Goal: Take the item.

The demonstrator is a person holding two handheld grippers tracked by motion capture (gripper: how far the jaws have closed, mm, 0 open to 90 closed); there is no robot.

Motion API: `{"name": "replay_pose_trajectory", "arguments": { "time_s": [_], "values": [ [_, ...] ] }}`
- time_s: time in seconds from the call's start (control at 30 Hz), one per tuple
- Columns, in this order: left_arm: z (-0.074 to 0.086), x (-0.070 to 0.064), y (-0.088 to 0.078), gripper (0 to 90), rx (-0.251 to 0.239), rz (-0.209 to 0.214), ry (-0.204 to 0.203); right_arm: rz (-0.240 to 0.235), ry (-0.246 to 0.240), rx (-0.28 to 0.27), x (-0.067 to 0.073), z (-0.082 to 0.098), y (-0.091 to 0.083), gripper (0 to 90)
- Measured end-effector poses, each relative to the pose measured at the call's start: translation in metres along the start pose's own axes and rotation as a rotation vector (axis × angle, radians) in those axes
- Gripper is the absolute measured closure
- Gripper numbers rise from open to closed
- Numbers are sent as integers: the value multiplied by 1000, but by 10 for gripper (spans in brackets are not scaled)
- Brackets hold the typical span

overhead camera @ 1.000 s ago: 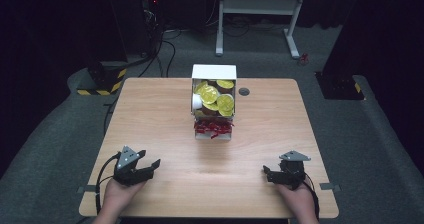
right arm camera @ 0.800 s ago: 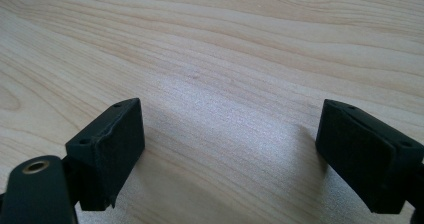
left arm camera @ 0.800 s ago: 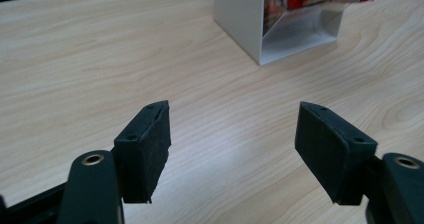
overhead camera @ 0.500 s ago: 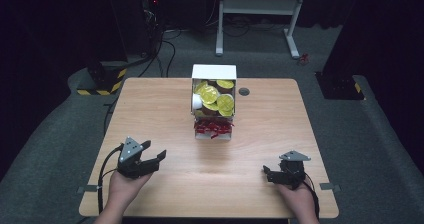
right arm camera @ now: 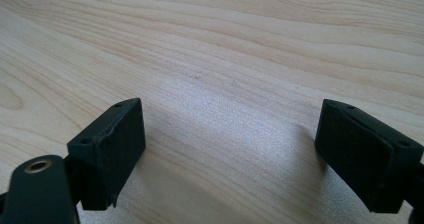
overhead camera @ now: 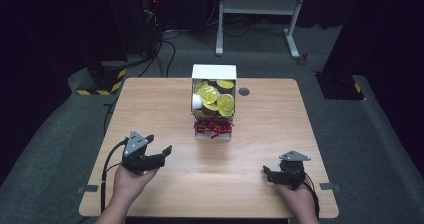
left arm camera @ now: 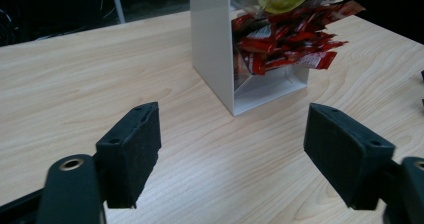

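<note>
High cam looks down over the whole bench [overhead camera: 150, 104]; left tool cam sits low, sharing the white dispenser [overhead camera: 214, 104]; right cam hugs bare wood.

My left gripper [overhead camera: 159, 154] was lifted off the surface, tilted forward, its jaws just having been opening with nothing between them. My right gripper [overhead camera: 268, 173] rested low, jaws spread wide and empty, hand behind it.

The left gripper [overhead camera: 159, 155] has lifted off the table [overhead camera: 150, 104] and edged toward the white dispenser box [overhead camera: 214, 104]; its jaws have just been opening, with nothing between them.
</note>
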State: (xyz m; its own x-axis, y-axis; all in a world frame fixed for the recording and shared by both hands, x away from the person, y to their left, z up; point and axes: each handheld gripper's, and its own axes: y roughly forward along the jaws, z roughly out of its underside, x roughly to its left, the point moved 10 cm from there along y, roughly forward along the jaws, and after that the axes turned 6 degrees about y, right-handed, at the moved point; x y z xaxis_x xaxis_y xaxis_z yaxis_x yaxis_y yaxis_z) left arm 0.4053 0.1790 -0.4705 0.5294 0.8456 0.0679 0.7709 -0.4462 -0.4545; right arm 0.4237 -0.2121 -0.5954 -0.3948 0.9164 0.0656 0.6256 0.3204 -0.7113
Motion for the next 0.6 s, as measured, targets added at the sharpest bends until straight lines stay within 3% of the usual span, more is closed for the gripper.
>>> {"name": "replay_pose_trajectory", "arguments": {
  "time_s": [0.17,0.6],
  "values": [
    [-14,-4,-4,246,-58,33,-22,-1,-1,0,0,0,0,128],
    [-46,-11,-1,270,-91,24,52,-1,-1,0,0,0,0,128]
  ]
}}
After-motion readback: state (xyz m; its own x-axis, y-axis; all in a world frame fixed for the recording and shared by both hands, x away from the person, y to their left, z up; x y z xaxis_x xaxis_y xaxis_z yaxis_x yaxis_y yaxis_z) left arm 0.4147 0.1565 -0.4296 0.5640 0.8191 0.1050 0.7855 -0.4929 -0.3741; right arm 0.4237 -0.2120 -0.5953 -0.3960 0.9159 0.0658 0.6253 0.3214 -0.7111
